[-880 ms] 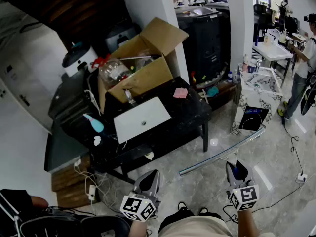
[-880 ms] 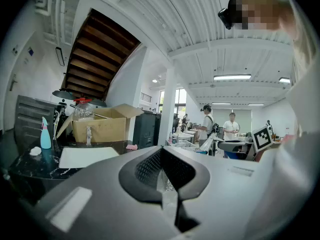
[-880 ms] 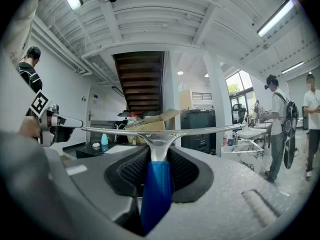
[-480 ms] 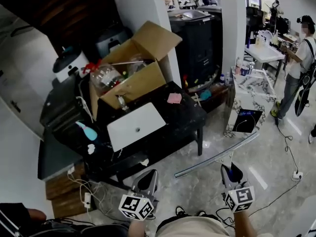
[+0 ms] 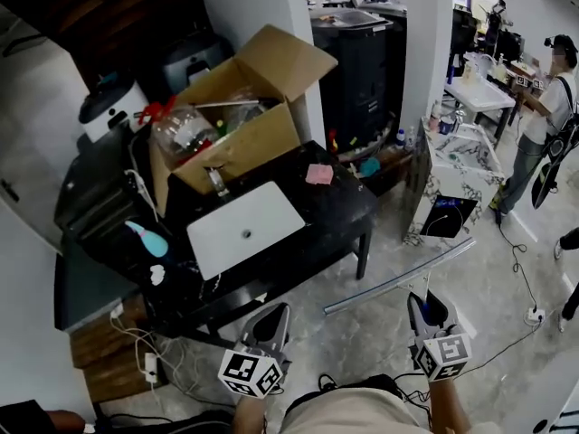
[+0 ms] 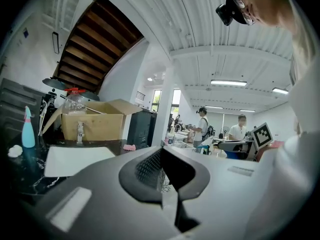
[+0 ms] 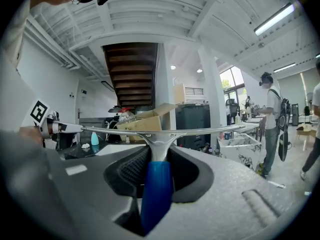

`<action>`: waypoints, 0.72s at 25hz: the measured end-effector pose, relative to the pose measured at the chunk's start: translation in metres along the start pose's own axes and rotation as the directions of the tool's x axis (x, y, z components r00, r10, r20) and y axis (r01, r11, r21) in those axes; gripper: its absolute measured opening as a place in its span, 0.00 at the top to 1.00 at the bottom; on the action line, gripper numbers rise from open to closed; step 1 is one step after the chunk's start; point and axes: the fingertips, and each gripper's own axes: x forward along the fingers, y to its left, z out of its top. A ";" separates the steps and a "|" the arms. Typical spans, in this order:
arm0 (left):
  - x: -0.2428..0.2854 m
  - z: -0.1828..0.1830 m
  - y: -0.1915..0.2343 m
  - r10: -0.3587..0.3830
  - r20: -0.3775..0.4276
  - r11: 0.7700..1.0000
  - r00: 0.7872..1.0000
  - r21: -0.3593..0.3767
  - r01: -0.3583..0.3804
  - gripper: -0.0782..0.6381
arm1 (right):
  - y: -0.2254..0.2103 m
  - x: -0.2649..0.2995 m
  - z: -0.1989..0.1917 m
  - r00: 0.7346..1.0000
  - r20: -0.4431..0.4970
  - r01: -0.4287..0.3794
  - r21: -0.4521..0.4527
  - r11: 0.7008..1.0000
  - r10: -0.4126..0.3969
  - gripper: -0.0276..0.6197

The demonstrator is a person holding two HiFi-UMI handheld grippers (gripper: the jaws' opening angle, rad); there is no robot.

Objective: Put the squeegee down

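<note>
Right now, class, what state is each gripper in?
Left gripper: shut, nothing between its jaws.
Right gripper: shut on the squeegee, by its blue handle.

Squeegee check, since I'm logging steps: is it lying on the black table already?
No, the squeegee is gripped by its blue handle between the right tongs, off the table.

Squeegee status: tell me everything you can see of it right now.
The squeegee has a long, thin, silvery metal blade channel, a flared metal neck and a blue handle. The right claw is shut on the blue handle and holds the squeegee in the air; nothing else touches it. The blade lies roughly level, crosswise to the claw. In the head view it is in front of the person, to the right of the black table.
</note>
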 end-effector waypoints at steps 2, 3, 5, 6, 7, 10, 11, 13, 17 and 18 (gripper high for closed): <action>0.000 -0.003 0.014 0.003 -0.008 1.000 1.000 -0.010 -0.003 0.87 | 0.006 0.007 -0.003 1.000 -0.012 0.006 0.018 1.000 -0.006 0.77; 0.000 -0.004 0.021 0.005 -0.013 1.000 1.000 -0.014 -0.005 0.87 | 0.008 0.011 -0.003 1.000 -0.015 0.010 0.025 1.000 -0.009 0.77; 0.002 -0.005 0.032 0.011 -0.024 1.000 1.000 -0.023 -0.012 0.87 | 0.011 0.018 -0.003 1.000 -0.026 0.017 0.027 0.999 -0.016 0.77; 0.003 -0.006 0.036 0.015 -0.030 0.999 0.999 -0.030 -0.015 0.87 | 0.011 0.022 -0.002 0.999 -0.033 0.019 0.024 1.000 -0.018 0.77; 0.005 -0.006 0.039 0.018 -0.035 0.999 0.999 -0.035 -0.019 0.87 | 0.010 0.026 -0.001 0.999 -0.039 0.019 0.018 1.000 -0.019 0.77; 0.018 -0.005 0.053 0.031 -0.039 0.999 0.999 -0.041 -0.032 0.87 | 0.006 0.047 0.002 0.999 -0.039 0.009 -0.002 1.000 -0.010 0.77; 0.025 -0.004 0.058 0.038 -0.035 0.998 0.999 -0.040 -0.039 0.87 | 0.004 0.056 0.003 0.999 -0.038 0.002 -0.004 1.000 -0.002 0.77; 0.041 0.002 0.067 0.053 -0.028 0.998 0.998 -0.035 -0.054 0.87 | -0.001 0.077 0.002 0.999 -0.037 -0.019 0.000 1.000 0.019 0.77; 0.075 0.012 0.079 0.072 -0.045 0.997 0.996 -0.017 -0.072 0.87 | -0.016 0.121 0.000 0.998 -0.040 -0.046 0.009 0.999 0.046 0.77; 0.085 0.015 0.080 0.070 -0.051 0.998 0.996 -0.006 -0.070 0.87 | -0.022 0.132 0.002 0.998 -0.035 -0.050 0.008 0.999 0.050 0.77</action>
